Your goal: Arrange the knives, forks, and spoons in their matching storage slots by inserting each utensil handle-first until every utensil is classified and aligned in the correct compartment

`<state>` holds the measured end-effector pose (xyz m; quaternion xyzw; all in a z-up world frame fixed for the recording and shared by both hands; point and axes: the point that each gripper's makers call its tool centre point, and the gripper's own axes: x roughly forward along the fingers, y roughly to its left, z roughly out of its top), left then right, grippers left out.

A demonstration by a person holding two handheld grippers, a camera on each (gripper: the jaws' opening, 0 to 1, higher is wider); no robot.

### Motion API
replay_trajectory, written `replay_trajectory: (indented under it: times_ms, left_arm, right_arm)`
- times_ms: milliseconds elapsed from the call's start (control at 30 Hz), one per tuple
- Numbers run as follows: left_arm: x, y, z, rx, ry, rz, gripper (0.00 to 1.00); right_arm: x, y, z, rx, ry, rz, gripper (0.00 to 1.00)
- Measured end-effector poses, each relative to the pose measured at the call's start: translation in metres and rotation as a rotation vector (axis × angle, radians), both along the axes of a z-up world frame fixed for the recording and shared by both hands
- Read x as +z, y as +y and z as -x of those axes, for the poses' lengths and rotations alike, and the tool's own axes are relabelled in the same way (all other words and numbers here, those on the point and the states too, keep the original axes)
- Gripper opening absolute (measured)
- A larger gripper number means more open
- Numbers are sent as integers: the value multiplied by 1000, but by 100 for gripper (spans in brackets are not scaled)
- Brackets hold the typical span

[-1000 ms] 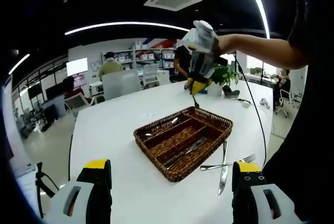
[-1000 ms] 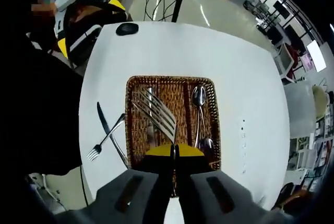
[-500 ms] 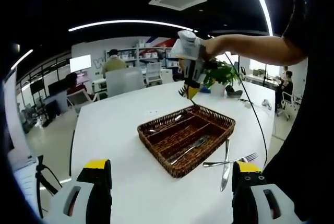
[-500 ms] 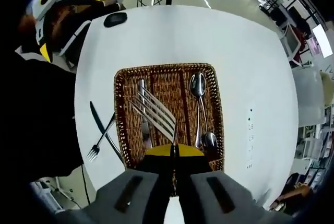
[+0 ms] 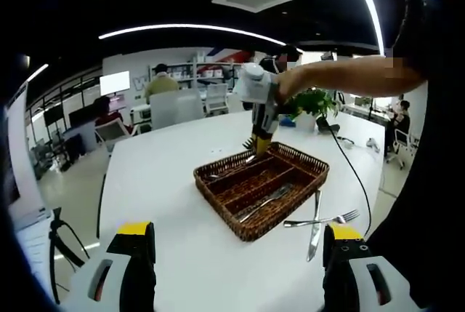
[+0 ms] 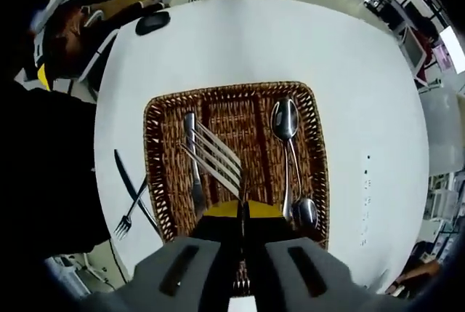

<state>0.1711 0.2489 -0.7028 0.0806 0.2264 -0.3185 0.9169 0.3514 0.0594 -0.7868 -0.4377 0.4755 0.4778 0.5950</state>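
A brown wicker basket (image 6: 154, 181) (image 5: 218, 210) with three long slots sits on the white table. One outer slot holds a knife (image 6: 192, 163) (image 5: 263, 203); the opposite outer slot holds two spoons (image 6: 285, 119). My right gripper (image 6: 243, 210) (image 5: 258, 143) is shut on a fork (image 6: 214, 158), whose tines point away over the knife slot and the middle slot. My left gripper (image 5: 238, 233) stays open near the table's edge with nothing between its fingers. Another knife (image 5: 314, 221) (image 6: 125, 177) and fork (image 5: 323, 220) (image 6: 129, 214) lie crossed on the table beside the basket.
A black flat object (image 6: 151, 22) lies on the table beyond the basket. A potted plant (image 5: 309, 105) and a cable (image 5: 356, 174) are at the far side. Chairs, desks and seated people fill the office behind.
My right gripper has come down closer to the basket with the fork still in it. The left gripper has hardly moved.
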Motion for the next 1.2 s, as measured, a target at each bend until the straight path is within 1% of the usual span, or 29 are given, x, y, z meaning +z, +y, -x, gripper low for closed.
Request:
replay_trajectory:
  times_ms: [200, 233, 333, 467, 567, 667, 700, 800, 833, 867, 900, 1000, 1067, 1100, 1133, 1167, 1200]
  left_arm:
    - [-4, 7, 7, 17, 24, -7, 100]
    - [-5, 9, 9, 20, 28, -9, 100]
    - [-6, 13, 11, 28, 35, -14, 100]
    - [-8, 17, 14, 43, 43, -17, 100]
    - [-8, 19, 15, 49, 44, -19, 100]
    - [-7, 18, 15, 51, 43, -19, 100]
    - [-7, 18, 15, 52, 42, -19, 100]
    - [-6, 18, 15, 53, 43, -17, 100]
    - [-7, 18, 15, 52, 44, -19, 100]
    - [-7, 18, 15, 51, 44, -20, 100]
    - [-7, 18, 14, 49, 45, -23, 100]
    - [-6, 16, 13, 48, 44, -23, 100]
    - [-6, 16, 12, 46, 44, -24, 100]
    - [-6, 15, 11, 45, 45, -24, 100]
    - [-6, 13, 11, 42, 47, -25, 100]
    - [-6, 11, 10, 38, 48, -26, 100]
    - [-5, 7, 8, 28, 46, -27, 100]
  right_arm:
    - [-25, 7, -14, -29, -32, -32, 0]
    - [-29, 11, -13, -33, -28, -45, 0]
    - [-38, 17, -14, -30, -38, -51, 0]
    - [-50, 25, -17, -32, -67, -73, 0]
    - [-56, 28, -20, -38, -93, -84, 0]
    - [-62, 31, -24, -36, -134, -102, 0]
    - [-64, 33, -23, -31, -126, -112, 0]
    - [-68, 36, -23, -20, -151, -122, 0]
    - [-69, 38, -23, -5, -171, -123, 0]
    - [-70, 37, -22, -7, -172, -120, 0]
    - [-74, 37, -23, 10, -200, -121, 0]
    - [-79, 37, -24, 27, -248, -136, 0]
    - [-76, 38, -26, 37, -288, -154, 0]
    - [-77, 38, -25, 37, -292, -152, 0]
    - [-76, 38, -26, 51, -309, -158, 0]
    - [-76, 39, -24, 87, -338, -166, 0]
    - [-76, 39, -24, 88, -340, -168, 0]
